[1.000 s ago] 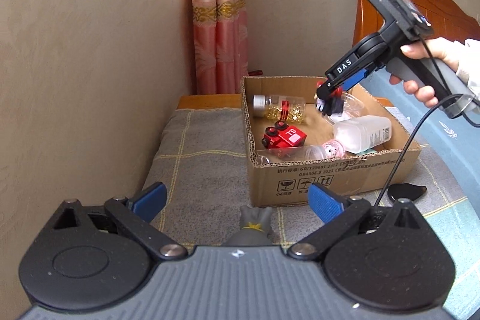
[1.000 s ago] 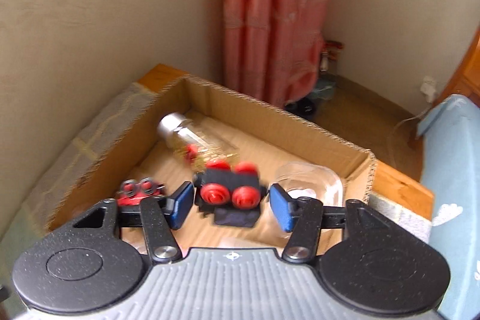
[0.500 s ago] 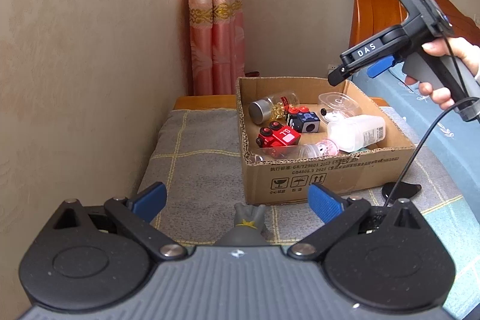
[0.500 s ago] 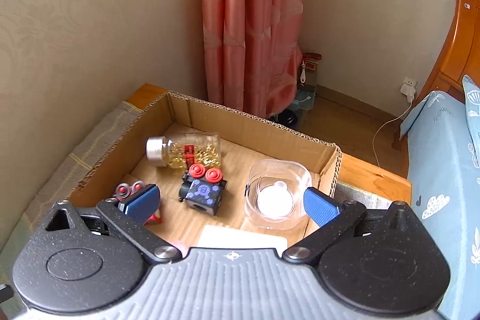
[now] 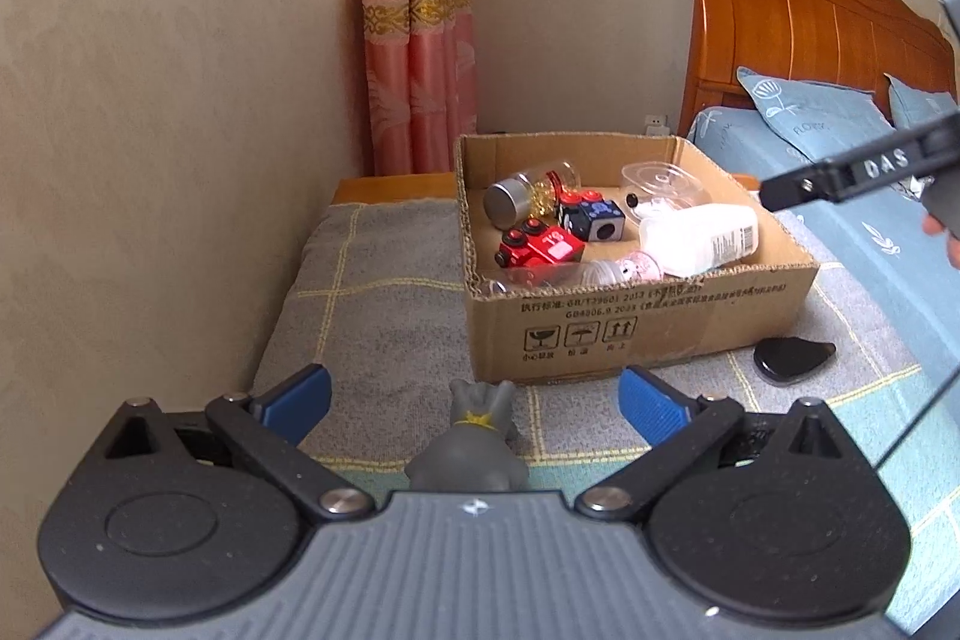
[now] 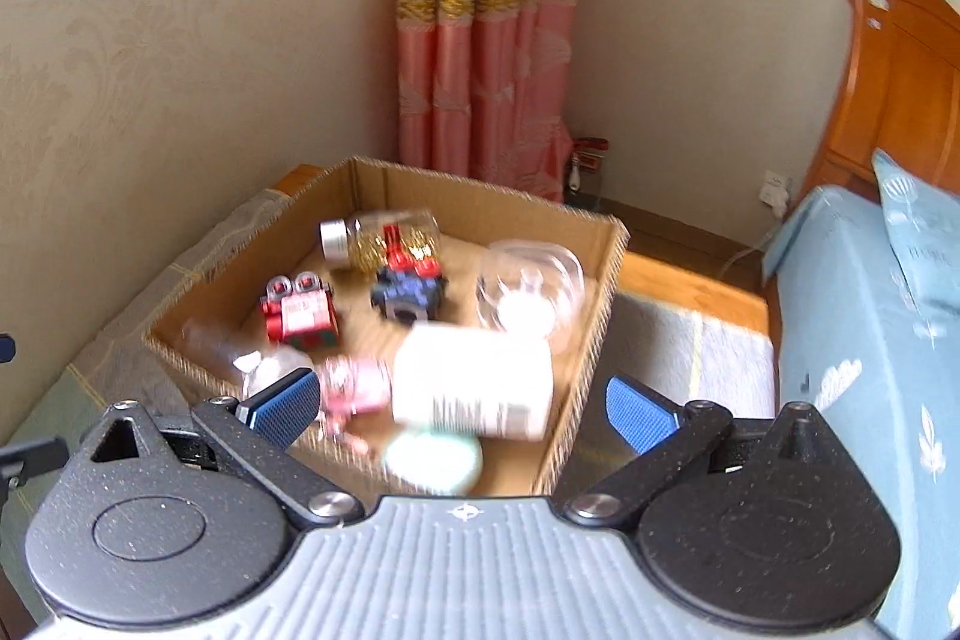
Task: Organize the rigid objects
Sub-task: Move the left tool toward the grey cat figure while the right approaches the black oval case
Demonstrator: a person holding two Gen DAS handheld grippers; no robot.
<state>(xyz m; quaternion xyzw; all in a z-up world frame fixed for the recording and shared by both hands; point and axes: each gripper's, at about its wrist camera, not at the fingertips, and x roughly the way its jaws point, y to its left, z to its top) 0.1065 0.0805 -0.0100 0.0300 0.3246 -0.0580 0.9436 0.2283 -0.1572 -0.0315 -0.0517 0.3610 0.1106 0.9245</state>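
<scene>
Since a second ago my right tool has let go of the dark blue block toy, spread its jaws fully and pulled back from the cardboard box, so it now holds nothing and shows only at the right edge of the left view. That toy sits near the middle of the box floor, its red knobs toward the far wall and a round-holed face toward me. Just beside it on its near left lies the red block toy, long axis running left to right. Behind them the glass jar of gold bits lies on its side, silver cap pointing toward the near left. To the right a white plastic bottle also lies on its side, long axis across the box, and a small pink bottle rests against the near wall. A clear round container sits in the far right corner. My left tool is wide open and empty, with a grey figure on the bed between its fingers but untouched. A black flat piece lies on the blanket right of the box. The box stands on a grey checked blanket over the bed, against a beige wall, with pink curtains in the corner and a wooden headboard with blue pillows at the right.
</scene>
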